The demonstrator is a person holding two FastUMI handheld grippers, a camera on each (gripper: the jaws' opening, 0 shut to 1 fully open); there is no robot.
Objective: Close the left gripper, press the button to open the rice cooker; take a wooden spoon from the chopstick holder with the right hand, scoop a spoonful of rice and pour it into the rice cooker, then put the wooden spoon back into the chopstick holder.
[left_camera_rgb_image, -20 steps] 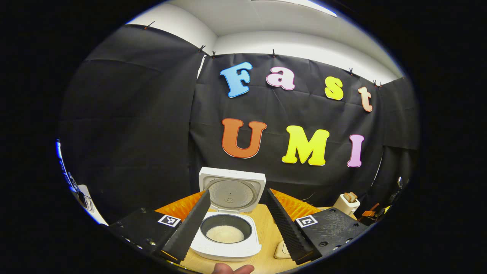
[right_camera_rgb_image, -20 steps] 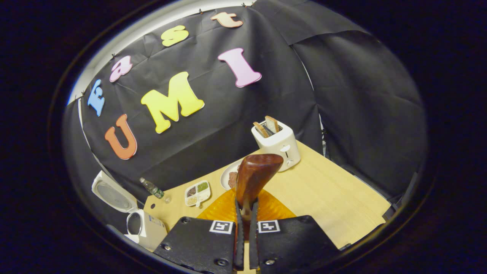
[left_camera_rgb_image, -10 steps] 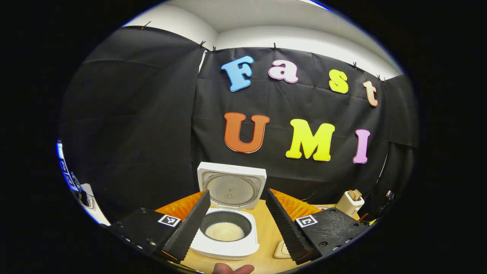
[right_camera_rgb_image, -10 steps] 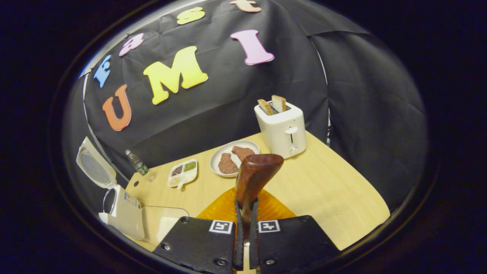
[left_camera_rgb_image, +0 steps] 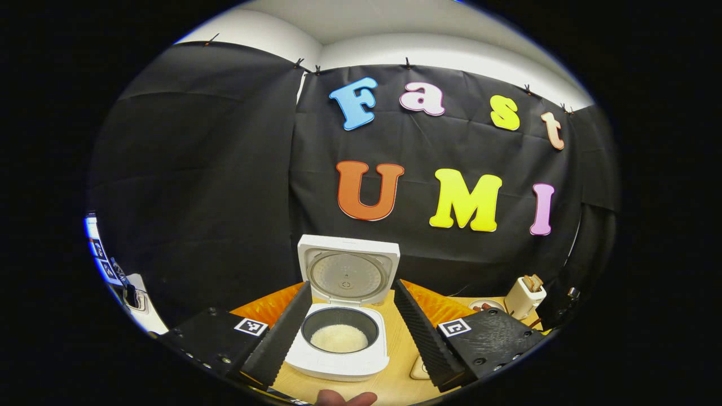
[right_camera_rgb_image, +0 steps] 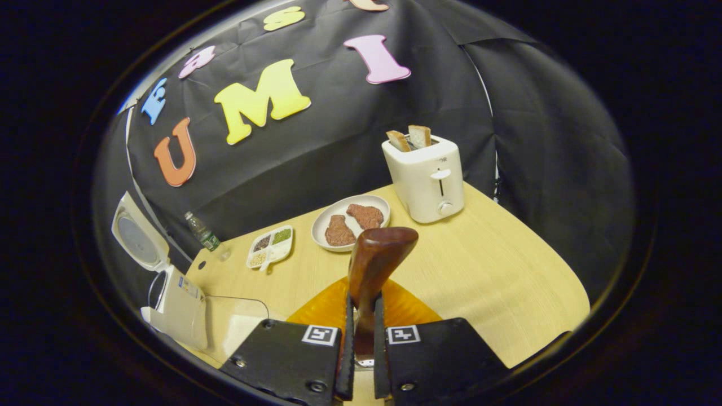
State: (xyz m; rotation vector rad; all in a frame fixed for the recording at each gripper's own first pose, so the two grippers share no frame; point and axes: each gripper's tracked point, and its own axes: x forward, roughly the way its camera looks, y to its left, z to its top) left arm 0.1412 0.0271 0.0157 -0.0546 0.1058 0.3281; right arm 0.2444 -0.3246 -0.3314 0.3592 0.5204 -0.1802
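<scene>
Cooker [left_camera_rgb_image: 344, 332] lid up, rice in the pot, at the worktop's [right_camera_rgb_image: 496, 270] left end. Left gripper [left_camera_rgb_image: 350, 332] wide, idle. Right gripper [right_camera_rgb_image: 361, 344] clamps the spoon [right_camera_rgb_image: 375, 262]; judging by this, returning it to the holder is left

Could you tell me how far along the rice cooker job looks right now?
Done: the rice cooker stands with its lid up and rice in the pot, the left claw open before it. In hand: the right claw is shut on the wooden spoon, raised over the table. Whether a spoonful was already poured is unclear. Left: returning the spoon to its holder.
</scene>
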